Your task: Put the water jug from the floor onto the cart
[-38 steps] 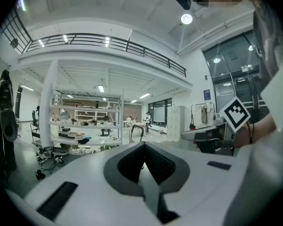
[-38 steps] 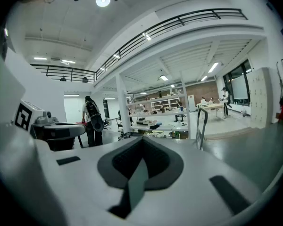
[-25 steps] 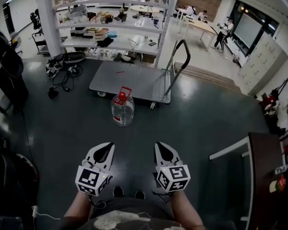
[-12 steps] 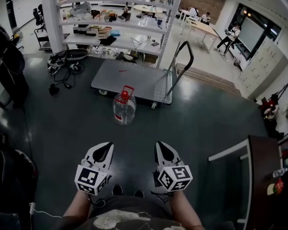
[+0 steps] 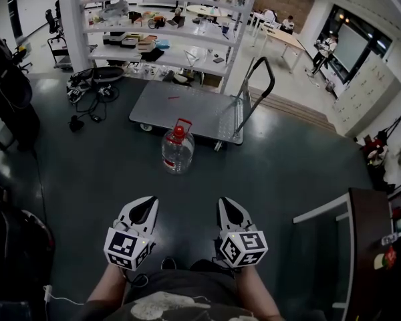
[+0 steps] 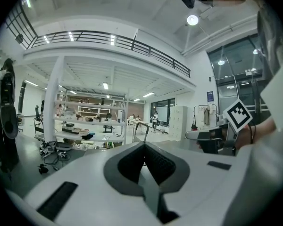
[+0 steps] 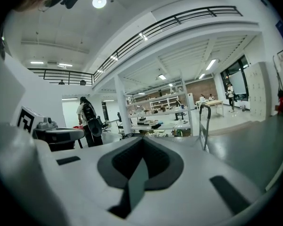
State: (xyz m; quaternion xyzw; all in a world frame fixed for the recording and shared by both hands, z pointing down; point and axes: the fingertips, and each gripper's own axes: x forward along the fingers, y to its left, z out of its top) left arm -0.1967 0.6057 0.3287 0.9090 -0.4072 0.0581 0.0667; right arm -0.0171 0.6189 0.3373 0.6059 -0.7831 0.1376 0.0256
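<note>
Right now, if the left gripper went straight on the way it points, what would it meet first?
Likely the cart handle, dead ahead of the left gripper in its own view. The water jug sits nearer but low; height is unclear.

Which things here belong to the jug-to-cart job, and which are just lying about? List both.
Job:
- water jug, standing on the floor
- cart, just behind the jug
- left gripper and right gripper, both shut and empty

Lying about:
- shelving rack with its clutter
- cables by the rack
- dark desk at right
</note>
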